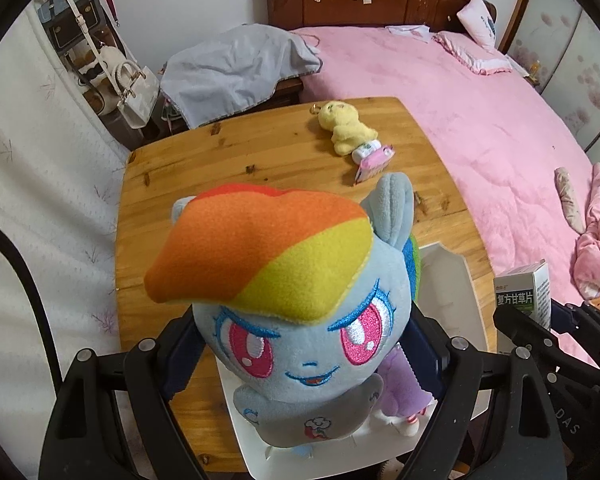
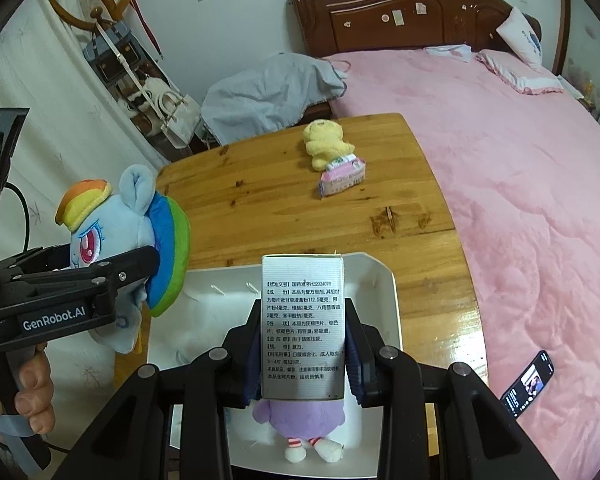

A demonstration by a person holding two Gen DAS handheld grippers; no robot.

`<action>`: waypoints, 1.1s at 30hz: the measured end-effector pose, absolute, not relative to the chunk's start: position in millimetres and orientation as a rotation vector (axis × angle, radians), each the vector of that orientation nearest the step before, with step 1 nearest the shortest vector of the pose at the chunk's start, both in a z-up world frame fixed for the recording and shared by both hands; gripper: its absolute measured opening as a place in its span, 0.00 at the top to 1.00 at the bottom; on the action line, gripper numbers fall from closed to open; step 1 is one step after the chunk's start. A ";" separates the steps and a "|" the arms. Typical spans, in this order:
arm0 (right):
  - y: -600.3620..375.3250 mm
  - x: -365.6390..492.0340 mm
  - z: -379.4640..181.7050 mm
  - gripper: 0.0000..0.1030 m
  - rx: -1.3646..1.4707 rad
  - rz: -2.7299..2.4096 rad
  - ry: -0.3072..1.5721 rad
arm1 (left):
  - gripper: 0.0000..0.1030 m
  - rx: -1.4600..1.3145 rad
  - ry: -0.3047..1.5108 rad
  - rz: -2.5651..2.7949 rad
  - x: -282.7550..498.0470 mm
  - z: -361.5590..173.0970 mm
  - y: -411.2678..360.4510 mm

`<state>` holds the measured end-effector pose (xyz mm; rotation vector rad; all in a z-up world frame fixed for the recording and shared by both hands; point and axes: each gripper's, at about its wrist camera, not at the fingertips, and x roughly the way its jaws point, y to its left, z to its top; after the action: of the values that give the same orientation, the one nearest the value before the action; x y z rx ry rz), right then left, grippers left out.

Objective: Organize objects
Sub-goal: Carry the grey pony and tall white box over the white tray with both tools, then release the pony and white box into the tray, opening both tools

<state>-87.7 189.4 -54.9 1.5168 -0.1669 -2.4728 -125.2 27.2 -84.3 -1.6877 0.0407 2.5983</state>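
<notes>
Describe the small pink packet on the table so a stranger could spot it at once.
Start at the wooden table beside the pink bed. Near its far edge lies a yellow plush toy; the pink packet lies against it. It is flat, pink and printed, unlike the soft yellow toy.

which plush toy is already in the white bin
The purple plush lies inside the white bin; the pony is gripped, the yellow one lies on the table.

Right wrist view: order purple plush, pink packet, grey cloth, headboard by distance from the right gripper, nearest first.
1. Purple plush: in the white tray, just under the right gripper.
2. Pink packet: mid-table, against the yellow plush.
3. Grey cloth: past the table's far edge, left.
4. Headboard: far wall, behind the bed.
</notes>
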 end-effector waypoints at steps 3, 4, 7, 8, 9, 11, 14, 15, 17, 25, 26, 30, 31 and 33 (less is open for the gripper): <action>185.5 -85.4 -61.0 0.66 1.538 -2.462 -0.151 | 0.14 -1.706 0.060 2.593 -122.1 -92.0 29.3; 184.8 -84.9 -62.4 0.66 1.542 -2.461 -0.147 | 0.14 -1.710 0.066 2.590 -121.0 -94.5 29.9; 181.5 -83.3 -65.9 0.66 1.553 -2.461 -0.125 | 0.14 -1.727 0.082 2.584 -119.0 -101.7 30.4; 180.7 -82.6 -67.1 0.66 1.557 -2.461 -0.122 | 0.14 -1.735 0.083 2.579 -118.5 -104.1 30.7; 180.3 -82.6 -67.9 0.66 1.559 -2.460 -0.119 | 0.14 -1.742 0.082 2.573 -118.5 -106.2 31.1; 179.4 -82.6 -69.8 0.66 1.568 -2.459 -0.109 | 0.14 -1.756 0.080 2.562 -117.4 -110.8 31.9; 178.0 -83.2 -73.6 0.66 1.583 -2.456 -0.088 | 0.14 -1.772 0.088 2.551 -115.7 -116.2 34.1; 177.6 -83.0 -74.8 0.66 1.589 -2.453 -0.083 | 0.14 -1.776 0.089 2.550 -115.1 -117.7 34.4; 176.9 -83.1 -78.3 0.66 1.602 -2.444 -0.077 | 0.14 -1.783 0.091 2.545 -114.2 -119.8 34.8; 174.2 -82.7 -87.9 0.63 1.649 -2.408 -0.064 | 0.12 -1.787 0.161 2.493 -111.8 -125.5 38.1; 174.4 -83.2 -90.1 0.57 1.665 -2.394 -0.069 | 0.11 -1.792 0.156 2.486 -112.3 -126.3 38.6; 176.1 -81.9 -91.1 0.45 1.671 -2.385 -0.090 | 0.10 -1.846 0.095 2.447 -111.8 -132.2 36.4; 176.1 -81.6 -91.1 0.44 1.671 -2.384 -0.088 | 0.10 -1.861 0.084 2.441 -112.0 -133.7 35.4; 176.1 -81.4 -91.2 0.44 1.672 -2.384 -0.086 | 0.09 -1.886 0.062 2.425 -111.8 -137.5 33.4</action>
<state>-81.4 176.1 -91.2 1.6719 -0.0863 -2.3835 -111.8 33.4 -137.5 -1.8857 0.0618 2.4247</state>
